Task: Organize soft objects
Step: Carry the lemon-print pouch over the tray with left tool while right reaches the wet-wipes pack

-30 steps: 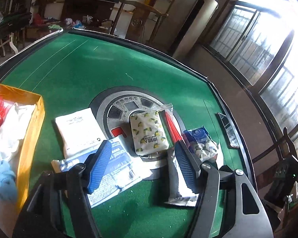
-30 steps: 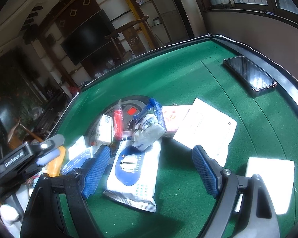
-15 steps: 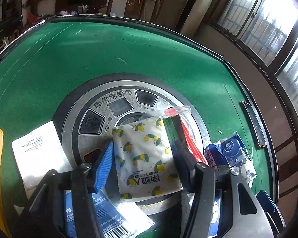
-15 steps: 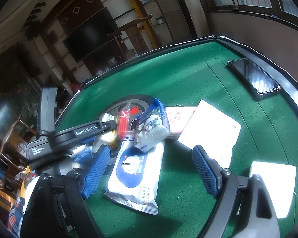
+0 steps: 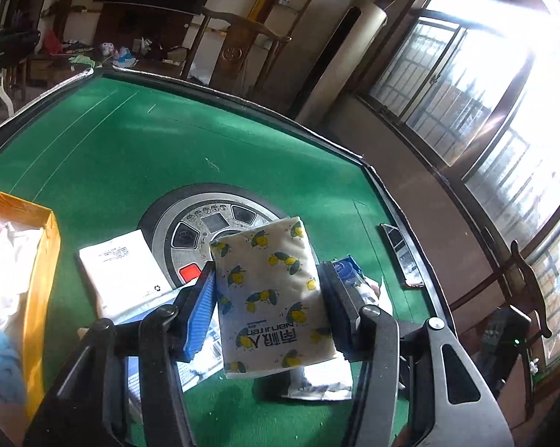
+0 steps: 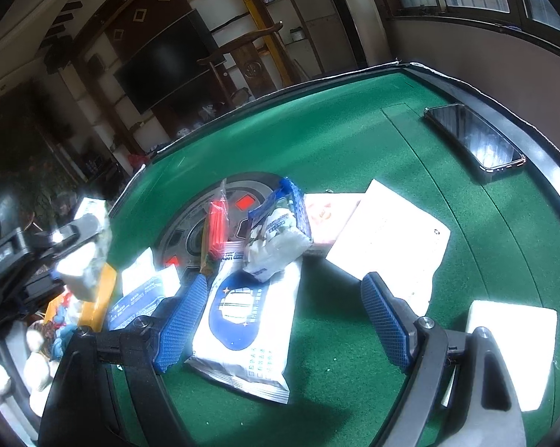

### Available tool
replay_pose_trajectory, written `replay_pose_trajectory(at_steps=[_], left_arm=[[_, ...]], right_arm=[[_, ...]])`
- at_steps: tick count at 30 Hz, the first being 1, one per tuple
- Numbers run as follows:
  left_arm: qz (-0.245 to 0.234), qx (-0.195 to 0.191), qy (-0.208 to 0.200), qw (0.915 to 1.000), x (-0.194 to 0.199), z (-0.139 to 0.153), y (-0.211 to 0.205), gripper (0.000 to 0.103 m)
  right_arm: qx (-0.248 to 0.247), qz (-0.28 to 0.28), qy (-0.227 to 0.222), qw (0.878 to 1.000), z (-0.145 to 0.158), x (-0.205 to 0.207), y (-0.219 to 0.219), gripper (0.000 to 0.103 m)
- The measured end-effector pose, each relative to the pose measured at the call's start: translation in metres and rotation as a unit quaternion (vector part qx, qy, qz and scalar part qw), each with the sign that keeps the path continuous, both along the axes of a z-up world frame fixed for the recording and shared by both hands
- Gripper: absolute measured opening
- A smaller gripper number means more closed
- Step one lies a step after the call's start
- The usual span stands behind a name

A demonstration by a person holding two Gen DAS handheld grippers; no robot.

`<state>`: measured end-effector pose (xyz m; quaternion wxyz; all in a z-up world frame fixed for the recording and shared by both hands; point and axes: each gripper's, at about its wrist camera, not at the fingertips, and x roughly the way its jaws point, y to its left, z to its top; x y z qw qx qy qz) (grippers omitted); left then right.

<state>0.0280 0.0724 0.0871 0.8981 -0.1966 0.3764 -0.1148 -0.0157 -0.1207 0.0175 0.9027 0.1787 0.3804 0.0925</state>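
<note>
Left gripper [image 5: 266, 309]: I have it angled downward, both blue-padded fingers [image 5: 201, 313] pressed against the sides of a lemon-print tissue pack [image 5: 270, 298], lifted clear of the bench. Black frame arms visible below.

Right gripper [image 6: 283, 320]: I hold it angled downward, fingers [image 6: 181, 326] spread wide, nothing between the pads; it hovers above the bench.
</note>
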Motion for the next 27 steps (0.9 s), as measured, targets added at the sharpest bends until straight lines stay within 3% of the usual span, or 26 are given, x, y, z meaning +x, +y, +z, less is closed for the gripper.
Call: replay_pose_trajectory(at_steps=[6, 10, 16, 24, 27], left_arm=[[0.002, -0.015, -0.043, 0.9989, -0.07, 0.03, 0.044, 0.052], [0.028, 0.007, -0.055, 0.9981, -0.114, 0.031, 0.084, 0.052], [0.1, 0.042, -0.045, 0.9931, -0.169, 0.016, 0.151, 0.052], [0.157, 0.019, -0.018, 0.9872, -0.205, -0.018, 0.199, 0.052], [0.176, 0.015, -0.017, 0.9842, -0.212, -0.026, 0.206, 0.052]], right_arm=[[-0.011, -0.001, 0.011, 1.0, -0.005, 0.001, 0.003, 0.081], [-0.02, -0.032, -0.005, 0.999, -0.001, -0.008, -0.004, 0.081], [-0.039, -0.033, -0.009, 0.999, 0.004, -0.007, 0.002, 0.081], [-0.116, -0.025, 0.004, 0.993, 0.028, 0.029, 0.03, 0.08], [-0.155, -0.017, 0.02, 0.988, 0.029, 0.048, 0.045, 0.073]])
